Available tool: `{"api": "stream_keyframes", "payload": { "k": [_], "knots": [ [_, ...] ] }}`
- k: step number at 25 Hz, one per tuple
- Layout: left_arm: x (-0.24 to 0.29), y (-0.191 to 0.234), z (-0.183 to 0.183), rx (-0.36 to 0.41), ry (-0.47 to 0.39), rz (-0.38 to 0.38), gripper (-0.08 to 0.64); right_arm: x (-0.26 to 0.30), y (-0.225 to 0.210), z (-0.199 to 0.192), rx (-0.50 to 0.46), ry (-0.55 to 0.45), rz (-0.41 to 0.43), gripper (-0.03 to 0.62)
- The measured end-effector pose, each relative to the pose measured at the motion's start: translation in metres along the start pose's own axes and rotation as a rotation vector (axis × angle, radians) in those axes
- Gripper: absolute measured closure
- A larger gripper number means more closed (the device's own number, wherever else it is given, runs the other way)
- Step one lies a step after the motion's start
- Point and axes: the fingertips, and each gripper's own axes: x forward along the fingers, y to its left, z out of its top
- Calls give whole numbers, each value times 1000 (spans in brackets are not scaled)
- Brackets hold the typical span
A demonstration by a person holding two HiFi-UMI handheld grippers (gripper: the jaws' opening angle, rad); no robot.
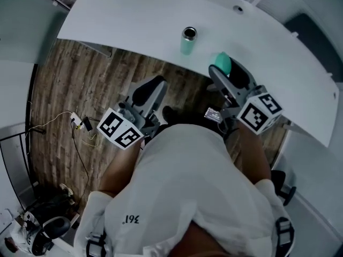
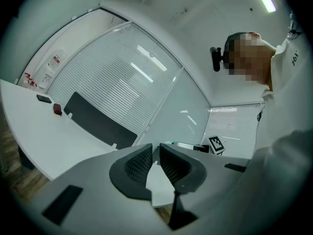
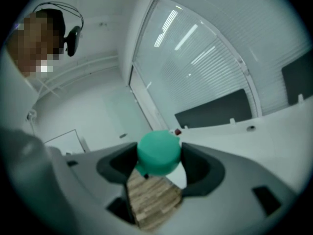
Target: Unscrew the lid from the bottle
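Observation:
A pale green bottle [image 1: 188, 40] stands upright on the white table [image 1: 257, 52] with its metal mouth uncovered. Its green lid [image 3: 158, 152] sits between the pads of my right gripper [image 3: 159, 155], which is shut on it. In the head view the lid [image 1: 222, 62] is held off the table's near edge, to the right of the bottle and nearer me. My left gripper [image 1: 153, 92] hangs over the wooden floor below the table edge, left of the bottle. Its jaws [image 2: 155, 164] are shut with nothing between them.
The person's white shirt [image 1: 193, 186] fills the lower middle of the head view. A cable and power strip [image 1: 80, 123] lie on the wooden floor at the left. Small dark and red items [image 2: 51, 105] rest far off on the table.

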Motion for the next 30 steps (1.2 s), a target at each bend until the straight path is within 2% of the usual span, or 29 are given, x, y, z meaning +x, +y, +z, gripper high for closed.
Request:
{"api": "stream_keyframes", "payload": {
  "k": [7, 11, 14, 17, 22, 30],
  "knots": [
    [24, -31, -18, -10, -25, 65, 495, -20, -8, 7, -41, 52, 91, 299],
    [40, -66, -42, -1, -40, 101, 495, -53, -21, 5, -59, 65, 140, 299],
    [38, -89, -57, 2, -51, 136, 495, -72, -24, 2, -63, 70, 167, 299],
    [30, -91, -61, 2, -61, 174, 495, -73, -25, 0, -62, 75, 182, 299],
    [21, -90, -59, 10, -71, 208, 495, -73, -28, -4, -50, 82, 186, 299],
    [13, -88, -50, -5, -47, 174, 495, -79, -25, 3, -42, 38, 120, 299]
  ]
}}
